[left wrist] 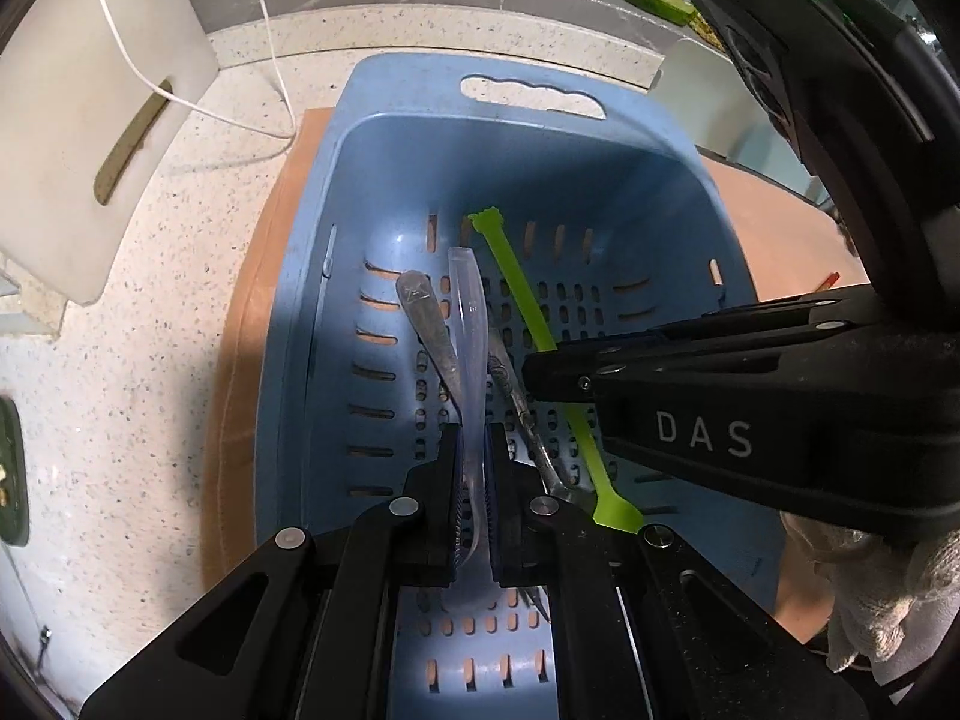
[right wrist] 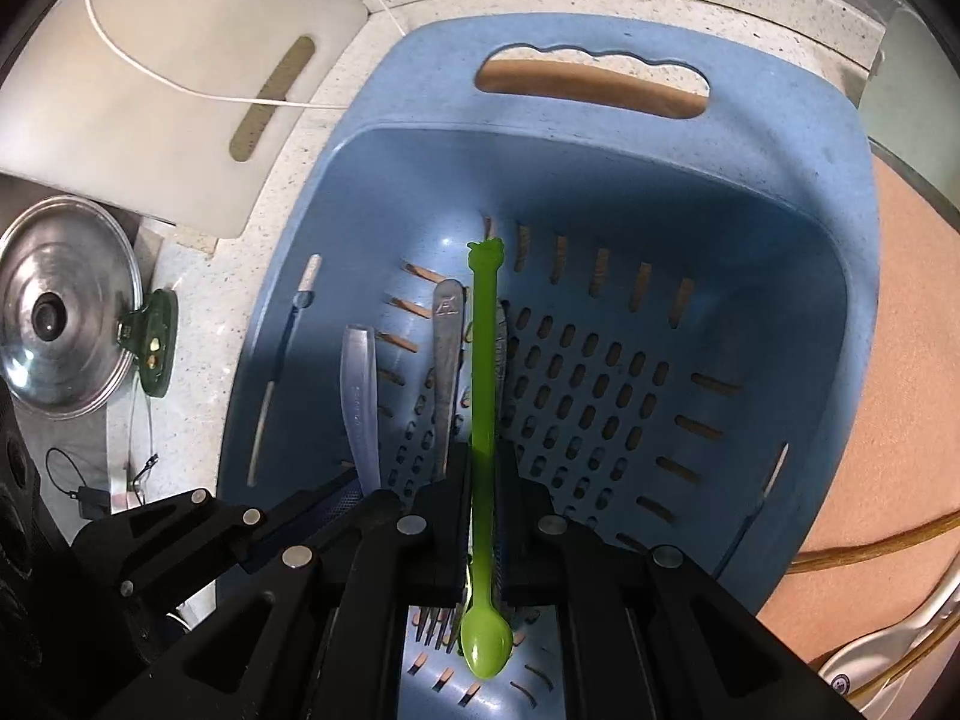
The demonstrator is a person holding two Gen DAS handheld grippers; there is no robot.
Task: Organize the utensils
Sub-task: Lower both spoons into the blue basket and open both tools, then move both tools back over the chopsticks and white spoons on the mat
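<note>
A blue perforated basket (left wrist: 414, 90) (right wrist: 780, 96) lies below both grippers. Over its floor my left gripper (left wrist: 472, 438) is shut on a clear plastic spoon (left wrist: 470, 312), handle pointing away; in the right wrist view that gripper (right wrist: 336, 498) and clear spoon (right wrist: 360, 396) show at lower left. My right gripper (right wrist: 483, 456) is shut on a green plastic spoon (right wrist: 483, 360), bowl toward the camera. From the left wrist view the right gripper (left wrist: 534, 372) enters from the right across the green spoon (left wrist: 516, 294). A metal handle (left wrist: 429, 324) (right wrist: 447, 354) and a fork (left wrist: 531, 426) lie on the basket floor.
The basket rests on a brown mat (left wrist: 240, 360) on a speckled counter (left wrist: 150, 420). A white cutting board (left wrist: 90, 120) (right wrist: 180, 60) with a white cord lies at the left. A steel pot lid (right wrist: 60, 306) sits further left. A gloved hand (left wrist: 870, 588) holds the right gripper.
</note>
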